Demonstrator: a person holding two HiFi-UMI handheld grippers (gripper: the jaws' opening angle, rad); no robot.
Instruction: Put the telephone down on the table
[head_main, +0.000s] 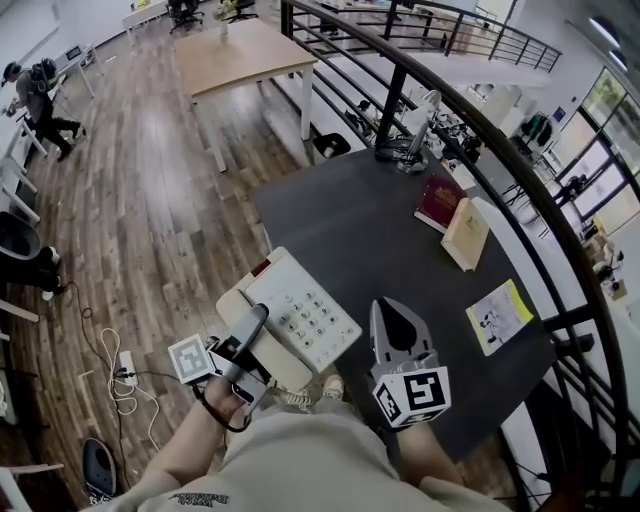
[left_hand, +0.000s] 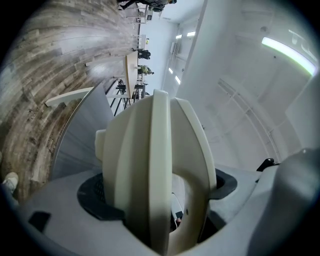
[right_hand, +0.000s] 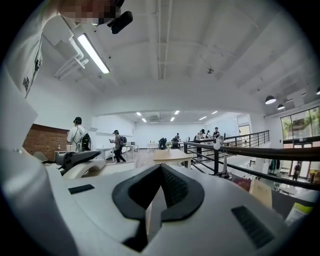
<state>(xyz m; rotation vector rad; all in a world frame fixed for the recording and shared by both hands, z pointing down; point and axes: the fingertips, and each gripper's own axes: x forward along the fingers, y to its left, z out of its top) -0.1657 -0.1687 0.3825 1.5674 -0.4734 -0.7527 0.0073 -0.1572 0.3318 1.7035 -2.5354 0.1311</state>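
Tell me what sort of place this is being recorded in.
Likely an open-plan office or workshop on a mezzanine level: a black metal railing runs along the dark table, plank flooring spreads to another work table, and people stand at desks under strip lights.

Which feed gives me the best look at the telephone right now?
Head view: the whole telephone, keypad up, shows at the table's near corner, its handset in the left gripper. Left gripper view shows only the cream handset filling the frame between the jaws. Right gripper view catches only a cream sliver at its left.
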